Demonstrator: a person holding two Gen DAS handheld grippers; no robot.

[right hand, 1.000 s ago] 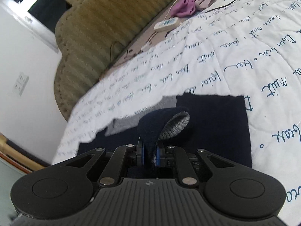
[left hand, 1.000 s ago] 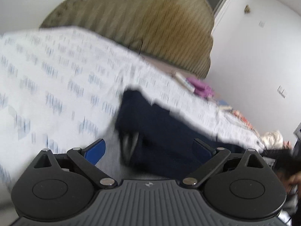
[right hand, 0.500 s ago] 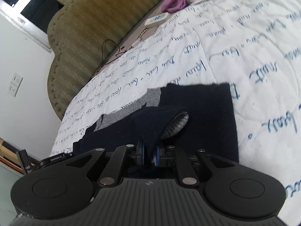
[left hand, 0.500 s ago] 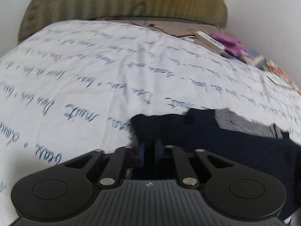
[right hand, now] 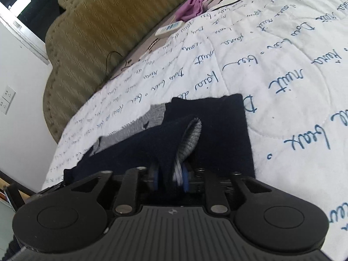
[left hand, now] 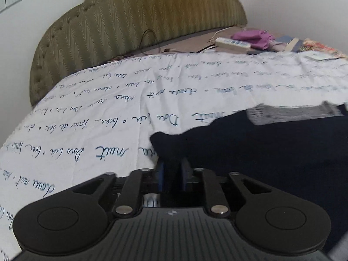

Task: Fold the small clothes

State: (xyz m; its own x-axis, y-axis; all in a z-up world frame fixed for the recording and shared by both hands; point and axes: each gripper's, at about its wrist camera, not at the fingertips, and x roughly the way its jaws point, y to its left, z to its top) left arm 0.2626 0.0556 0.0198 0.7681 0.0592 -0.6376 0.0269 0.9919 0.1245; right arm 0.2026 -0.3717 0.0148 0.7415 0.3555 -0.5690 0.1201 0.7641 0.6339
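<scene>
The navy garment [right hand: 219,130] lies spread on the white quilt with blue script [right hand: 282,65], dark knit on the outside with a grey ribbed lining [right hand: 130,133] showing along its far edge. The right gripper [right hand: 170,179] is clamped on a raised fold of it, so the cloth stands up between the 2 blue pads [right hand: 154,177] and turns out a grey ribbed underside [right hand: 189,139]. The left gripper [left hand: 171,175] pinches a dark corner of the navy garment [left hand: 261,152], its fingers narrowed onto the cloth; the grey ribbed lining [left hand: 289,114] shows beyond it, blurred. The garment's right edge runs straight, with bare quilt [left hand: 108,117] open to that side and ahead. Farther off, by the olive padded headboard [right hand: 113,28], lie a white power strip [right hand: 168,28] and a purple cloth [right hand: 193,5], well apart from the garment
</scene>
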